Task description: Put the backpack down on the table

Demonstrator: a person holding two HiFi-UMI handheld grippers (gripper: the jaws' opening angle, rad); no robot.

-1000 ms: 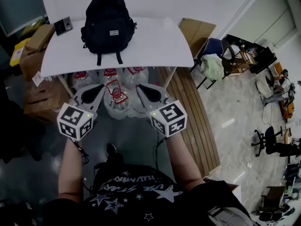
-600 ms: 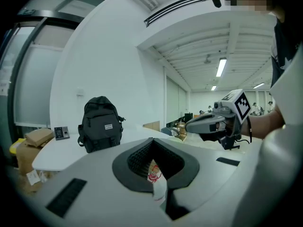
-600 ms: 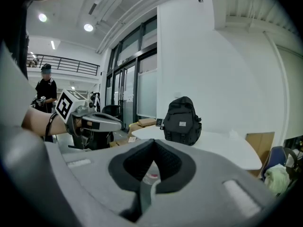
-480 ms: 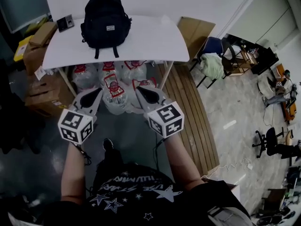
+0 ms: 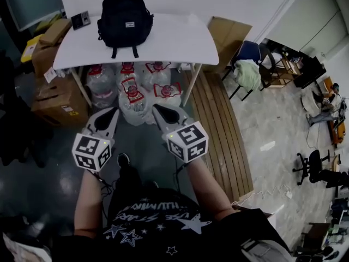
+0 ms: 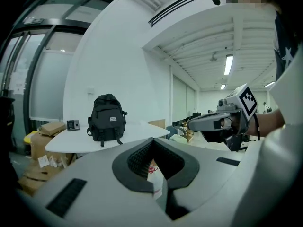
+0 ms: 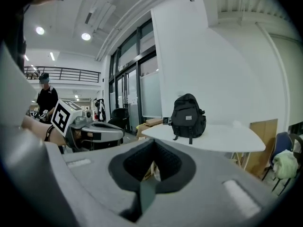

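Backpack (image 5: 124,15) upright on white table (image 5: 177,43); cardboard boxes (image 5: 57,94) left, bottles (image 5: 131,91) beneath.

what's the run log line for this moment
backpack: upright on table | left gripper: shut, empty | right gripper: shut, empty | both: short of table, apart from backpack

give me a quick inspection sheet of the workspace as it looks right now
surface: white table, mostly bare
job's things: black backpack upright on the table
clutter: small dark device on the table; water bottles under it; cardboard boxes beside
grippers: left gripper and right gripper both shut, empty, short of the table
cables: light cord on the floor at right
surroundings: blue chair, wooden planks
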